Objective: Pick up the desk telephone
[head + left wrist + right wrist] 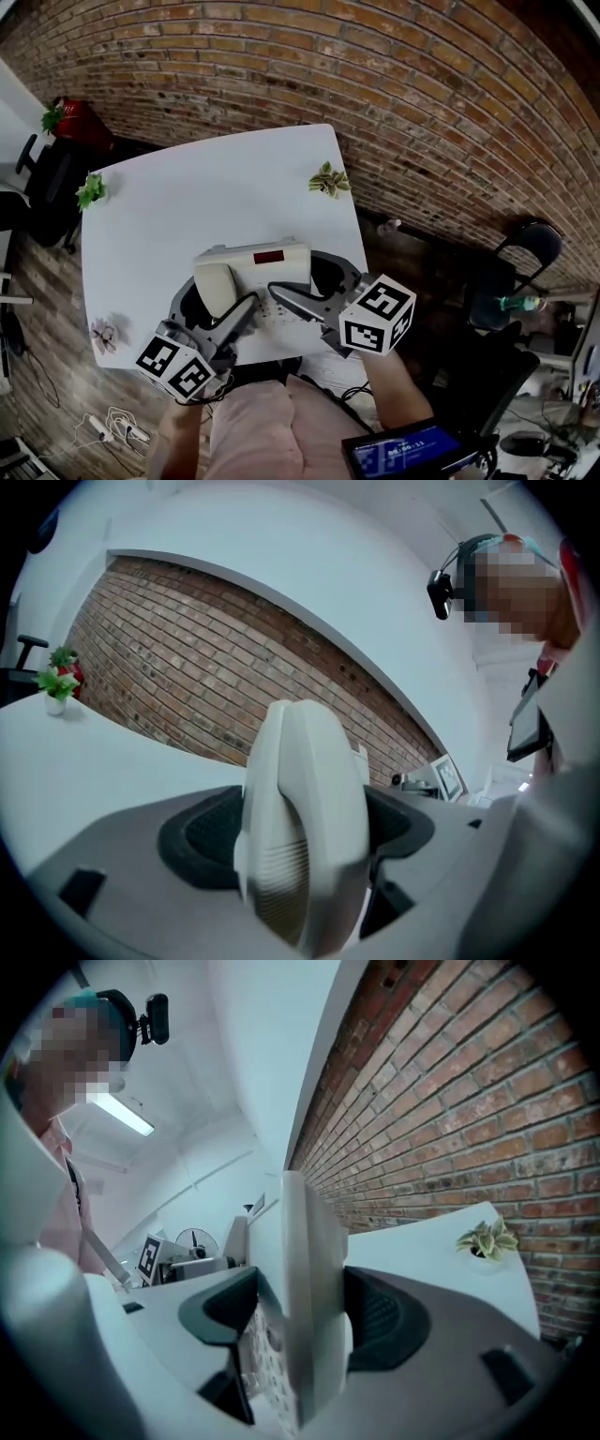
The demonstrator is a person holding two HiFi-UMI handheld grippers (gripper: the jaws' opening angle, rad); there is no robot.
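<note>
The cream desk telephone (253, 272), with its handset at the left and a small red display, hangs above the white table (187, 197). My left gripper (214, 305) is shut on its handset end. In the left gripper view the handset (305, 789) stands between the dark pads (202, 841), which press on both sides. My right gripper (314, 281) is shut on the phone's right side. In the right gripper view the phone's edge (305, 1269) is clamped between the pads (384, 1321), with the keypad showing at the lower left.
Small potted plants stand at the table's far right corner (329, 179), left edge (91, 190) and near left corner (105, 333). A brick wall (375, 84) runs behind the table. Dark chairs stand at left (47, 187) and right (530, 244).
</note>
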